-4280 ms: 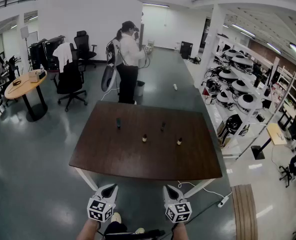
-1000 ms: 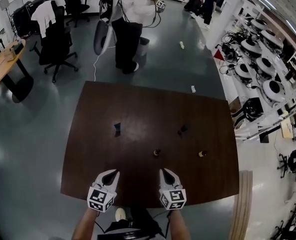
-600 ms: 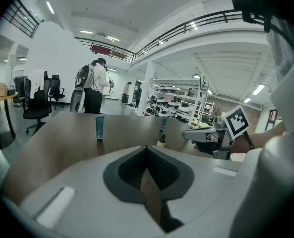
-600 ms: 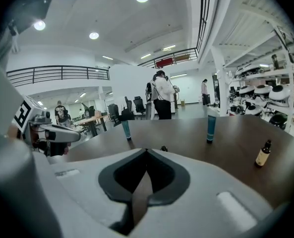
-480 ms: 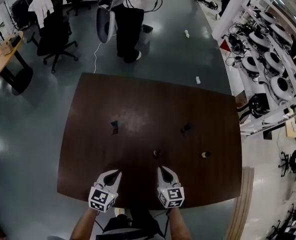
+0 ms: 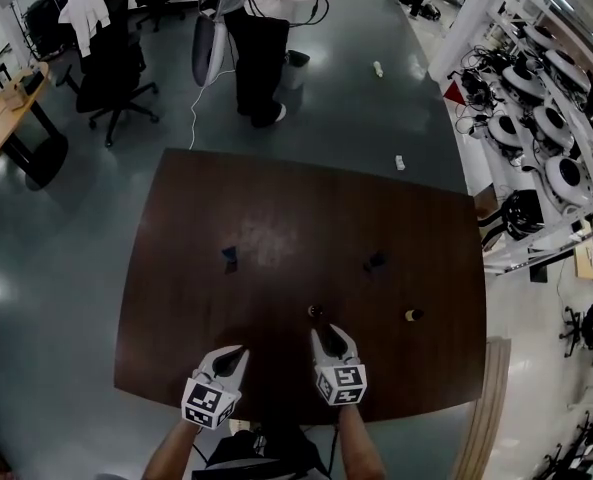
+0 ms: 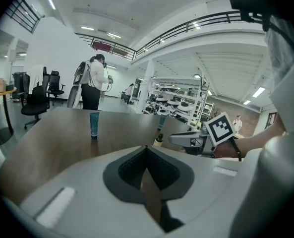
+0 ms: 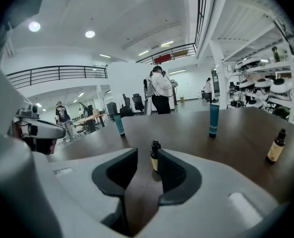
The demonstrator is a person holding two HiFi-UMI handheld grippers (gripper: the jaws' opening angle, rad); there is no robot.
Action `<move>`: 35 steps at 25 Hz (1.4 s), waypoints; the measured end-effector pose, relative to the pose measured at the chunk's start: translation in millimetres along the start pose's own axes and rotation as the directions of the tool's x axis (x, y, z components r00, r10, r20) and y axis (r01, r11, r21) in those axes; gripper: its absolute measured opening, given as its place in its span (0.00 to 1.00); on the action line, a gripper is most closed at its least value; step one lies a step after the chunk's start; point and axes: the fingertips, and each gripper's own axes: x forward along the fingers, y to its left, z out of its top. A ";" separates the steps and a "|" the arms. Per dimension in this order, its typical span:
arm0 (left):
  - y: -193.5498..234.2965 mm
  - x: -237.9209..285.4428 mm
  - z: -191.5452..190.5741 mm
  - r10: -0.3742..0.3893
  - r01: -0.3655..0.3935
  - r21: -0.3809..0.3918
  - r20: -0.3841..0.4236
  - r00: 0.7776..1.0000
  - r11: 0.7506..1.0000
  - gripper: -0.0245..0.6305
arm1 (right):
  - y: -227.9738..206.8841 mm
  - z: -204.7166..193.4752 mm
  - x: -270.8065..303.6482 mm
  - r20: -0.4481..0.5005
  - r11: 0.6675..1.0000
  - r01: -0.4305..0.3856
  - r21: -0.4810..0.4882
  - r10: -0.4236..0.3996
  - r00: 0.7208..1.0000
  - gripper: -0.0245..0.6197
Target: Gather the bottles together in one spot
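Several small bottles stand apart on the dark wooden table [image 6: 176,298]. A teal tube [image 6: 230,258] is on the left, and a dark tube [image 6: 375,262] is to the right of centre. One amber dropper bottle [image 6: 315,313] stands near me and another [image 6: 412,315] further right. My right gripper [image 6: 331,335] is just behind the near dropper bottle [image 8: 155,156]. Its jaws are opening; the bottle stands at their tips, untouched by the pads. My left gripper [image 6: 232,356] hangs over the table's near edge, shut and empty [image 7: 147,148].
A person [image 6: 261,28] stands on the floor beyond the table's far edge, next to office chairs [image 6: 106,63]. Shelves of equipment [image 6: 546,118] line the right side. A round wooden table [image 6: 1,118] is at far left.
My right gripper has moved forward up to the near dropper bottle. The left gripper has dropped back slightly toward the table's near edge.
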 end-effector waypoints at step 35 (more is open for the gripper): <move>0.6 -5.1 -3.7 0.013 -0.014 -0.003 -0.013 1.000 1.000 0.04 | -16.4 -12.0 43.4 -0.060 0.996 0.020 -0.092 -0.026 0.998 0.24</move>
